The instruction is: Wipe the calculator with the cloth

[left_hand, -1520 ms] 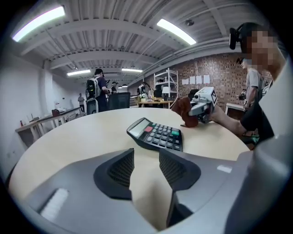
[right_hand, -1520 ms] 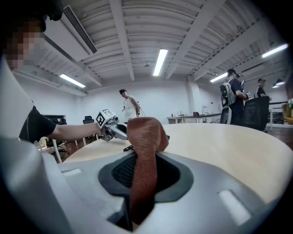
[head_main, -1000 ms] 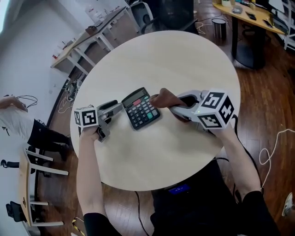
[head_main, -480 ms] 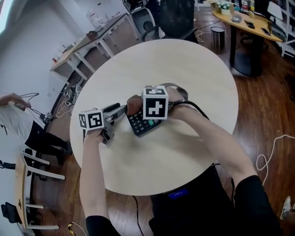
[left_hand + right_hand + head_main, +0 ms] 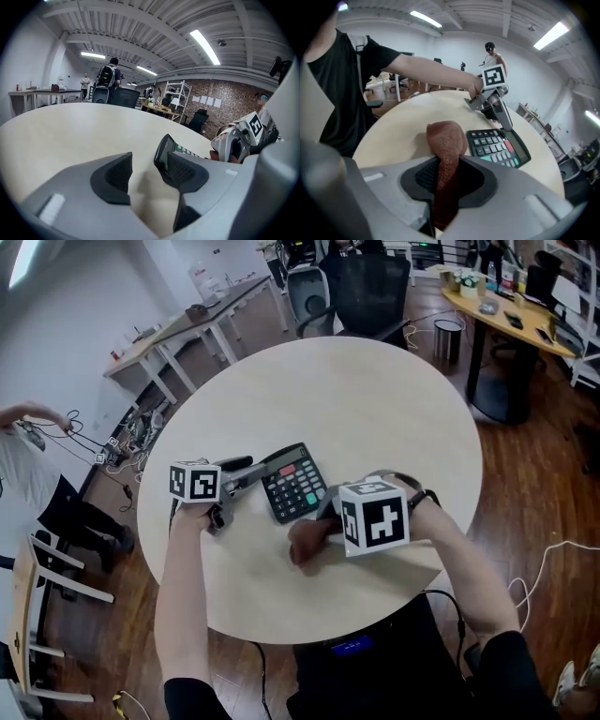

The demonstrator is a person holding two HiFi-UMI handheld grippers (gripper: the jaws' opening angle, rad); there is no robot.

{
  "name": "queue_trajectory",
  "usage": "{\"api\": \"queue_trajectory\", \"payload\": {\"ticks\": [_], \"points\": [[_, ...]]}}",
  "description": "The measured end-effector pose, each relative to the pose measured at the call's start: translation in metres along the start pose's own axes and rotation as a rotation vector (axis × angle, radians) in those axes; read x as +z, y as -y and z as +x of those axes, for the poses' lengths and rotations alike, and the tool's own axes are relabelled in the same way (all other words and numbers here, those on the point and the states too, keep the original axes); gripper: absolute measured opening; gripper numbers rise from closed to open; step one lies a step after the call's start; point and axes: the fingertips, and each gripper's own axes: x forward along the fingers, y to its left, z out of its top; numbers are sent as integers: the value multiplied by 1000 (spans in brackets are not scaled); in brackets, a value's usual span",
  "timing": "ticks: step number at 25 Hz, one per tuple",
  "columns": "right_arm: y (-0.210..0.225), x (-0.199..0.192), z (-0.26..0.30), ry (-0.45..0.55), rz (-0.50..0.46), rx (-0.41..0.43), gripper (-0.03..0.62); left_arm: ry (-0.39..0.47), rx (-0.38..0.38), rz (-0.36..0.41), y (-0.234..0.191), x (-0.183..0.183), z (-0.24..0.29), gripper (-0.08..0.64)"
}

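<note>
Round pale table (image 5: 394, 409). The black calculator (image 5: 293, 482) lies toward the person's side, long axis pointing away, display end farthest. The left gripper (image 5: 251, 472), jaws apart and just closing slightly, has the display corner between them, seemingly against one pad. The right gripper (image 5: 447, 176), clamped on the brown cloth (image 5: 446, 138), is nearer, just off the keypad end. Nothing lies between.

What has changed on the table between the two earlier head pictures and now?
The right gripper, shut on the cloth, swept from the calculator's right side across its keys, then drew back toward the person. The cloth is now off the calculator, over the table by its near edge. Unchanged: the left gripper, jaws apart, stays at the calculator's far left corner, and the calculator has kept its place.
</note>
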Motion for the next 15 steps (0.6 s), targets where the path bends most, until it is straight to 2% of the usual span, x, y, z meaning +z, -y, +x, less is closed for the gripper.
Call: {"api": "queue_trajectory", "payload": {"ticks": [1,4,7,11,15], "points": [[-7,-1,-4,37,22,-3,84,-9,-13,-1,1,-1,1,242],[-8,-9,-13,115,113,-87,84,-7,-56,3,2,3,4,261],[-15,-5,-18,247,212,-107,84,-12,-103,-7,7,9,9,279],[-11,-5,-39,409,315,-131,84,-87,-144,-9,19,14,27,276],[-14,-10,-48,462,355,-157,84,-141,-187,-38,38,4,40,176]]}}
